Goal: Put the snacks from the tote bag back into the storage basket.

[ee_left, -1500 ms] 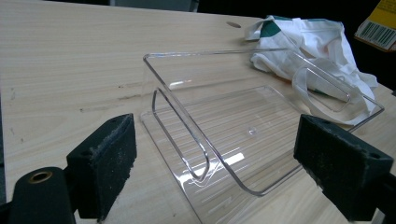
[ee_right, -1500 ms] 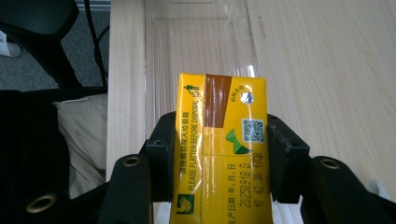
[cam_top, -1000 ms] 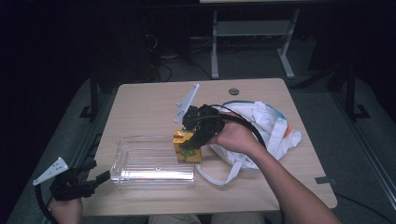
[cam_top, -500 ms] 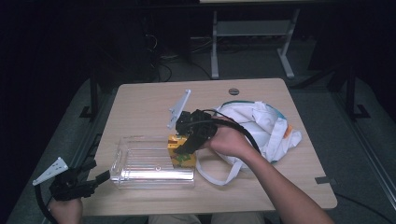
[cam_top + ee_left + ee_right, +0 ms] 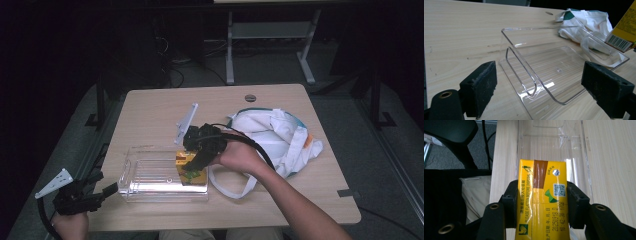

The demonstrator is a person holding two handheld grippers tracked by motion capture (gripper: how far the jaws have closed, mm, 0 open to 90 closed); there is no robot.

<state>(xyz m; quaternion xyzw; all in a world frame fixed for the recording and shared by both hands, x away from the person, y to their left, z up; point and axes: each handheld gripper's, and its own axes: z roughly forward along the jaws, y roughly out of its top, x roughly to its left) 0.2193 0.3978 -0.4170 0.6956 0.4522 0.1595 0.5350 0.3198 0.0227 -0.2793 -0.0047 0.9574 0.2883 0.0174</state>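
The surface point(image 5: 150, 110) is pale wood-grain laminate, a rectangle with rounded corners. Near its front edge, left of the middle, lies a clear plastic tray point(image 5: 150, 177): hard, glossy, rectangular, with ribbed lines along its floor and a rounded slot handle cut into each end wall.

The right tongs point(image 5: 192, 162) reach down over the tray's right end, clamped on a small yellow drink carton point(image 5: 192, 172). In the right gripper view the two black jaws, matte with a rough foam-like face, press the carton's point(image 5: 541, 202) two narrow sides. The carton is a smooth, shiny, box-shaped pack with a brown band, a round foil straw spot, a square code and printed lettering. The clear tray point(image 5: 551, 147) lies straight beyond it. From the high view the carton sits within the tray's right end; whether it touches the floor cannot be told.

The left tongs point(image 5: 107, 190) are held at the front left corner of the surface, just beside the tray's left end, jaws apart and gripping nothing. In the left gripper view the two block-shaped jaws stand wide, with the tray's point(image 5: 544, 72) curved near wall and its handle slot between them.

A white cloth bag point(image 5: 280, 135), soft and crumpled, with teal trim and flat strap handles, lies toward the right edge, one strap looping to the front beside the tray.
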